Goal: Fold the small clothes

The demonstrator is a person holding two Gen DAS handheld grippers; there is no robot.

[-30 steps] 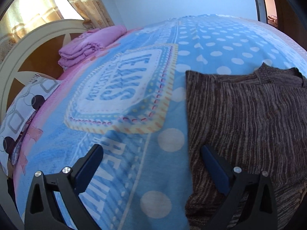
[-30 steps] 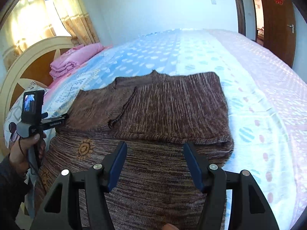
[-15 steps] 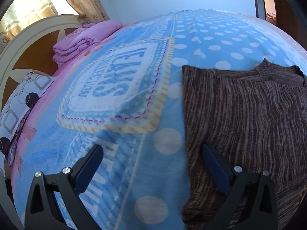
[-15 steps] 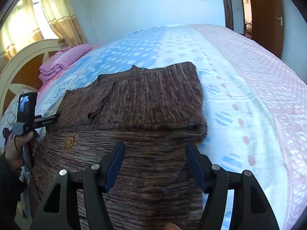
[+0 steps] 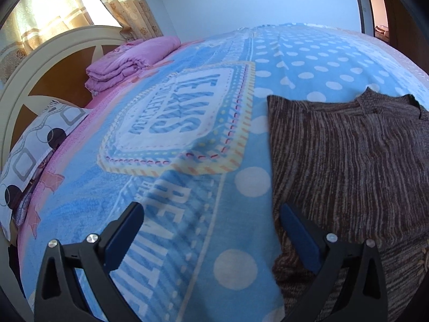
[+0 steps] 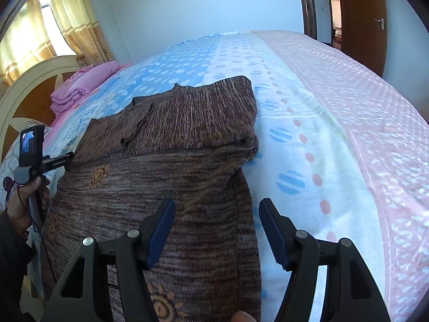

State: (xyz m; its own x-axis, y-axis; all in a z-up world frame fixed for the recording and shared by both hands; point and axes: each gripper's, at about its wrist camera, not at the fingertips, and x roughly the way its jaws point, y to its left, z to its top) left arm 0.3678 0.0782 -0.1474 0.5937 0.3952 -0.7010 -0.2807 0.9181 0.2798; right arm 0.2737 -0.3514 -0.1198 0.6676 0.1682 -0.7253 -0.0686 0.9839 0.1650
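While the brown sweater lies half-folded on the bed, both grippers hover wide and empty.
Right gripper straddles its right edge, left gripper its left; matched, level pinches should fold it square.

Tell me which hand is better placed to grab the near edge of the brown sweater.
Probably the right: the right gripper hangs open straddling the brown sweater's side edge, while the left gripper spans mostly blanket.

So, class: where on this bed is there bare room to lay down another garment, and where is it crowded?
Free: the blue bedspread between the brown sweater and the pillow, and the pink-and-white stretch on the sweater's other side. Crowded: the headboard end, with the folded pink blanket.
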